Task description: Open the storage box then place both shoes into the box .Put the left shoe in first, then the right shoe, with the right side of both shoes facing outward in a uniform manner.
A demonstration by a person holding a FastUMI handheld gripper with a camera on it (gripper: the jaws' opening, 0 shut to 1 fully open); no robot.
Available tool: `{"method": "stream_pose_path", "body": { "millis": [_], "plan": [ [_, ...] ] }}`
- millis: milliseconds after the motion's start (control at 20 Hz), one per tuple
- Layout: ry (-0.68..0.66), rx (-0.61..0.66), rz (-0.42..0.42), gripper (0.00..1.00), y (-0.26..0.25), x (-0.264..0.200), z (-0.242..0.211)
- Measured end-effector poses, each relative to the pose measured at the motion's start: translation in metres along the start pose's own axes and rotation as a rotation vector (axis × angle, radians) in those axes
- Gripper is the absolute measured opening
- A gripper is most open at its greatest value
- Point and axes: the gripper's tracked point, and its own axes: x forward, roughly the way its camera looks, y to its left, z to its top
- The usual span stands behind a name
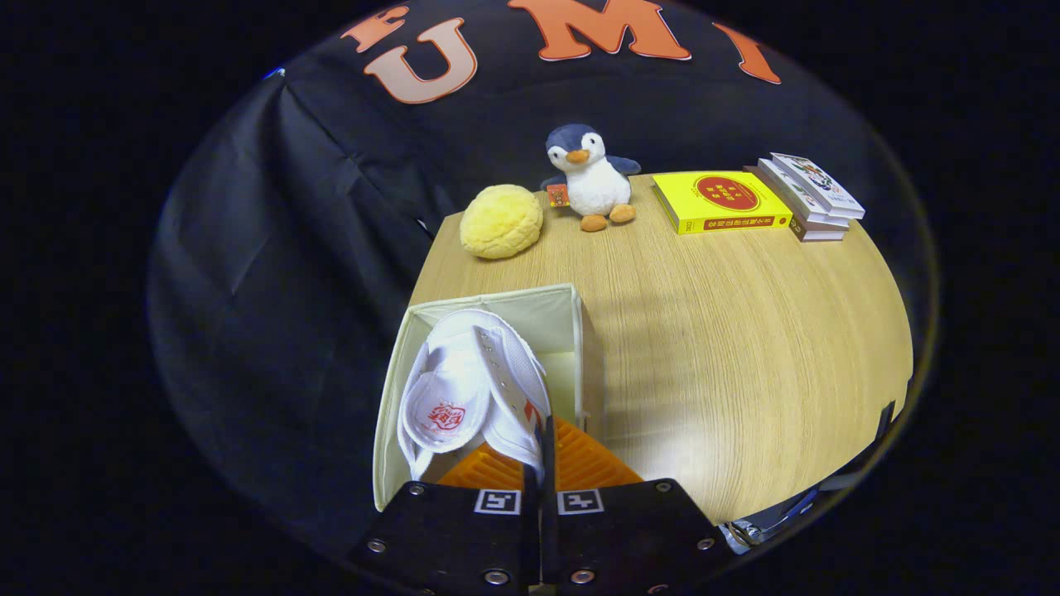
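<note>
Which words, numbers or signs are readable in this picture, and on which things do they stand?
None can be read.
Yellow book: cover and spine print too blurred.
Stacked books: too small.
White shoe, pinched by the gripper in the storage box: red tongue emblem, blurred.
Penguin tag: too small.

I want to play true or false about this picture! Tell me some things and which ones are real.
1. The gripper is shut on a white shoe. True.
2. The shoe is over the open box. True.
3. The toy penguin sits inside the box. False: it sits on the table, beyond the box.
4. The yellow book lies between the penguin and a stack of books. True.
5. The yellow round cushion is on the books. False: it rests on the table beside the penguin.
</note>
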Motion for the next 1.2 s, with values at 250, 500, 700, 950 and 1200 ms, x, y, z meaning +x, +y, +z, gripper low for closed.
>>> {"method": "stream_pose_path", "body": {
  "millis": [250, 500, 700, 950, 1200],
  "plan": [
    [0.026, 0.087, -0.141, 0.02, -0.009, 0.02, -0.01],
    [0.056, 0.122, -0.213, 0.03, -0.003, 0.038, -0.02],
    [0.056, 0.151, -0.211, 0.21, 0.0, 0.04, -0.024],
    [-0.027, 0.179, -0.058, 0.35, 0.012, 0.015, 0.005],
    [-0.166, 0.117, -0.044, 0.55, -0.018, -0.014, 0.027]
  ]
}}
